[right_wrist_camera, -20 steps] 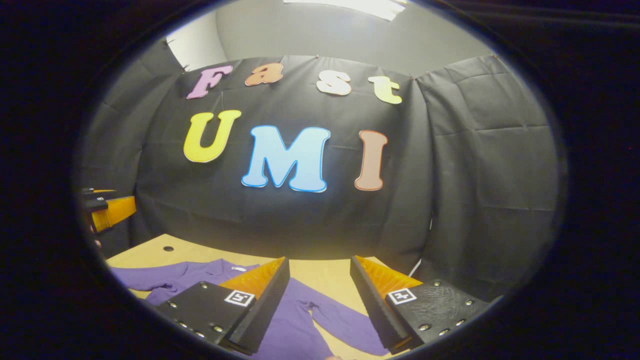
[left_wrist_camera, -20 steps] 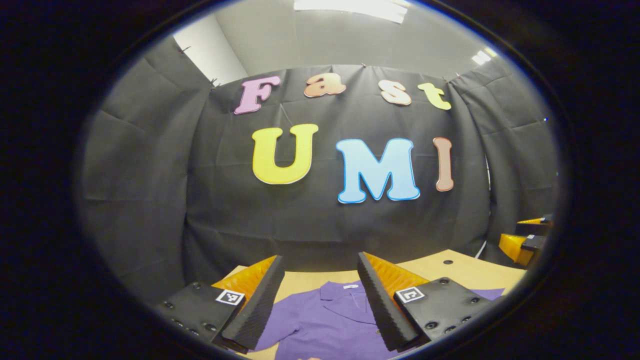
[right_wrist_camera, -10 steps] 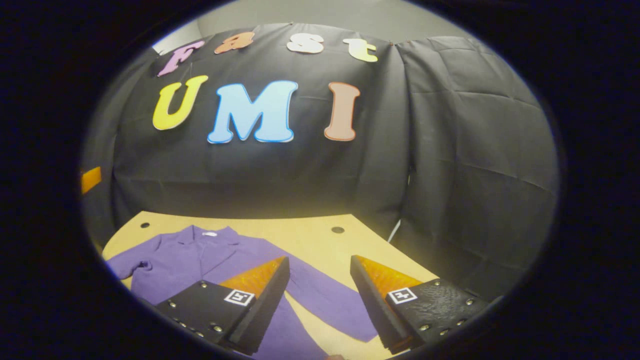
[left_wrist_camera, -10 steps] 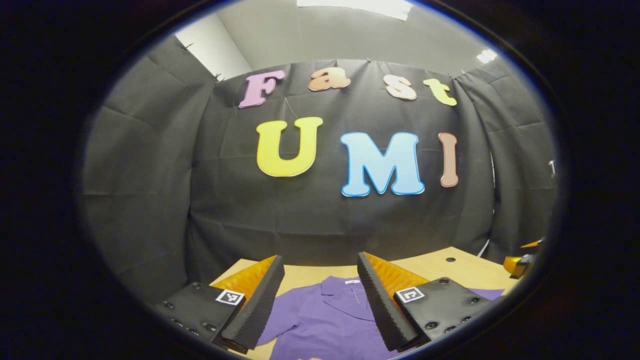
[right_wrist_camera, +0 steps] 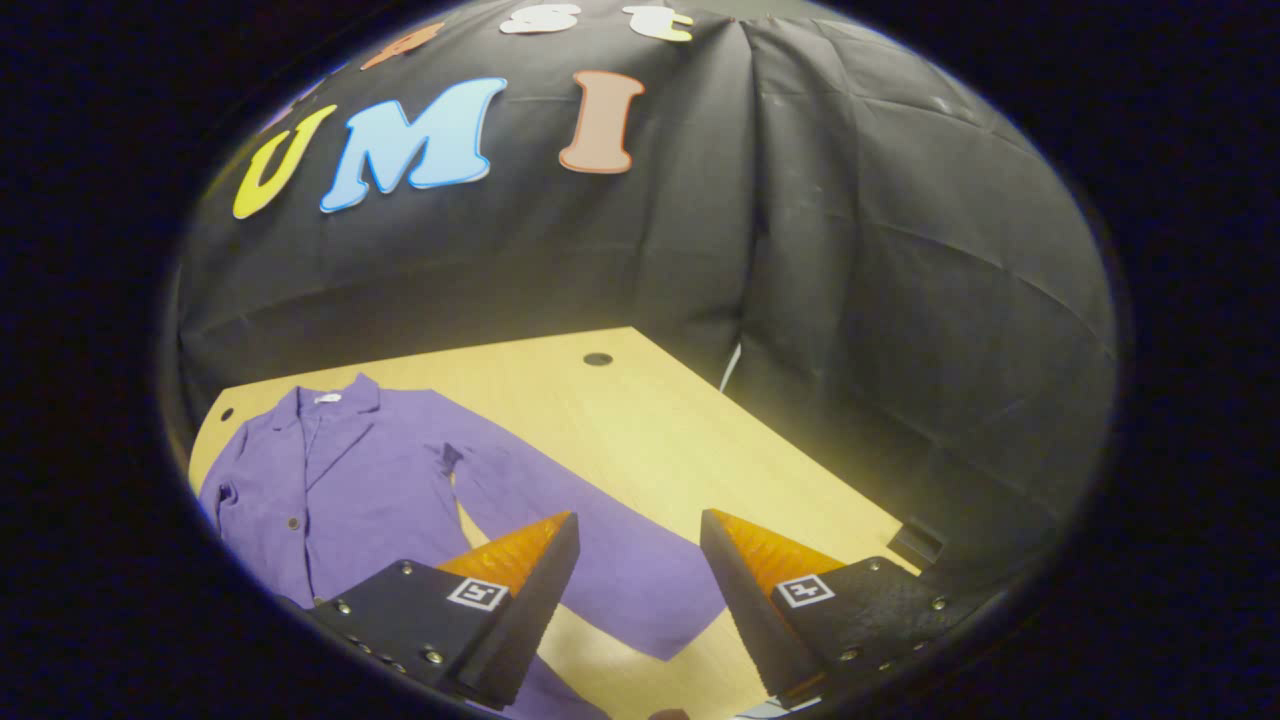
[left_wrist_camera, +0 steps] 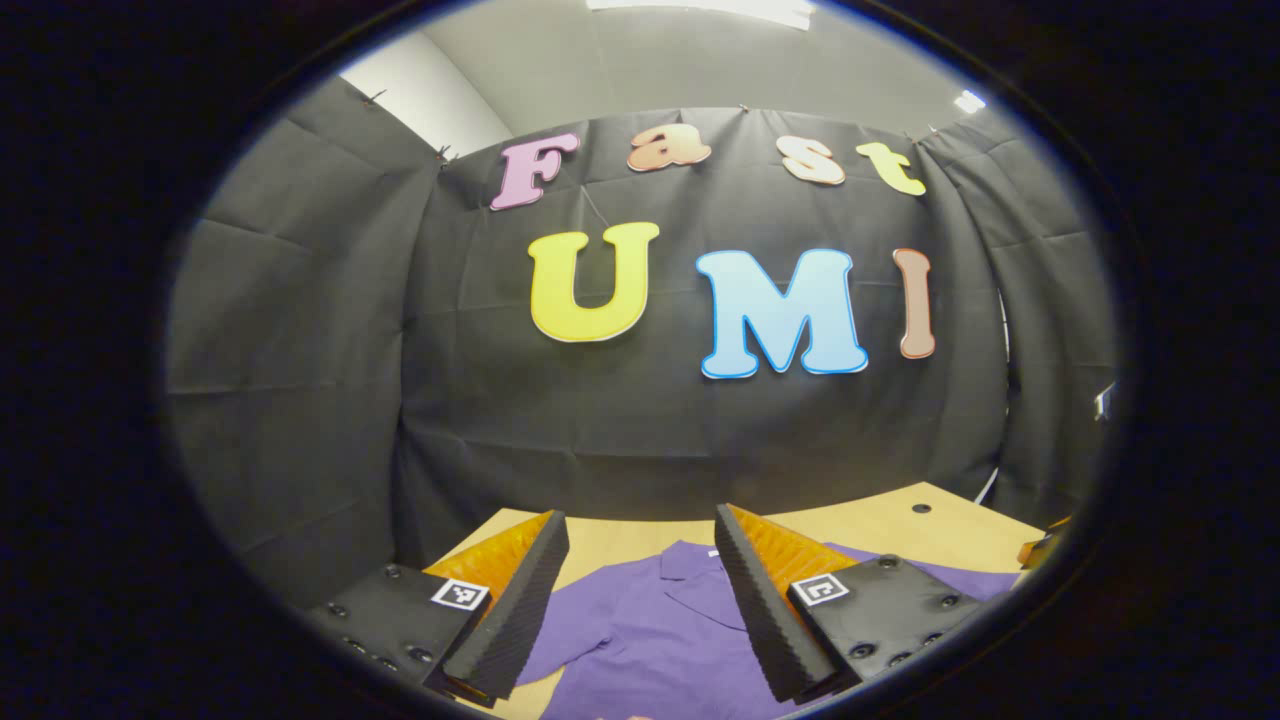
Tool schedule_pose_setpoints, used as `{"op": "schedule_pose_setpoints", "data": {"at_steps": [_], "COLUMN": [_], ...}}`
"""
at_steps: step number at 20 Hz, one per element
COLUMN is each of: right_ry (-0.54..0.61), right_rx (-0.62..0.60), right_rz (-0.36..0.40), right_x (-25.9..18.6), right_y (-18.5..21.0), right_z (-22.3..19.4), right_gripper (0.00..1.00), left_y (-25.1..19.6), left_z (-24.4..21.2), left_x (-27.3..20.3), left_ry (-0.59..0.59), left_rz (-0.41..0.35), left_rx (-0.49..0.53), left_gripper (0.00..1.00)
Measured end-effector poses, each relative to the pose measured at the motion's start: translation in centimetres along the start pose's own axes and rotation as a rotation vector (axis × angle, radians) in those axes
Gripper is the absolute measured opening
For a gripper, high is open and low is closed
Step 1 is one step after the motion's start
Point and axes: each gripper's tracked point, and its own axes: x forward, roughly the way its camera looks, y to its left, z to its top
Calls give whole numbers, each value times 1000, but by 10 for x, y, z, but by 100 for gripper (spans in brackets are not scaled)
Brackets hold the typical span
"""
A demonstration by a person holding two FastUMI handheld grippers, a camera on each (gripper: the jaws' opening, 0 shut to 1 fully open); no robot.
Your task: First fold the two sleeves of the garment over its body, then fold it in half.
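Garment lies flat, bare table beside its sleeve.

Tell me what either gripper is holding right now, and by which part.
Nothing: the left gripper and right gripper are open above the purple collared shirt.

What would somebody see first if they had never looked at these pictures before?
Most likely the purple garment, lying flat and buttoned on the pale wooden table, one long sleeve stretched out toward the right gripper. That gripper is open above the sleeve's end, touching nothing. In the left gripper view, the left gripper is open too, above the collar.
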Motion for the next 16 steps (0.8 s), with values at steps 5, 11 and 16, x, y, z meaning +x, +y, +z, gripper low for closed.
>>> {"op": "schedule_pose_setpoints", "data": {"at_steps": [5, 11, 16], "right_ry": [120, 236, 278], "right_rx": [34, 119, 98], "right_rz": [-56, -82, -95], "right_x": [29, 53, 60], "right_y": [-22, -34, -35], "right_z": [-41, -77, -90], "right_gripper": [82, 82, 82], "left_y": [-2, -1, 1], "left_z": [-3, -9, -14], "left_x": [-12, -20, -21], "left_ry": [-1, 15, 25], "left_rz": [15, 33, 42], "left_rx": [24, 15, 15], "left_gripper": [94, 94, 94]}}
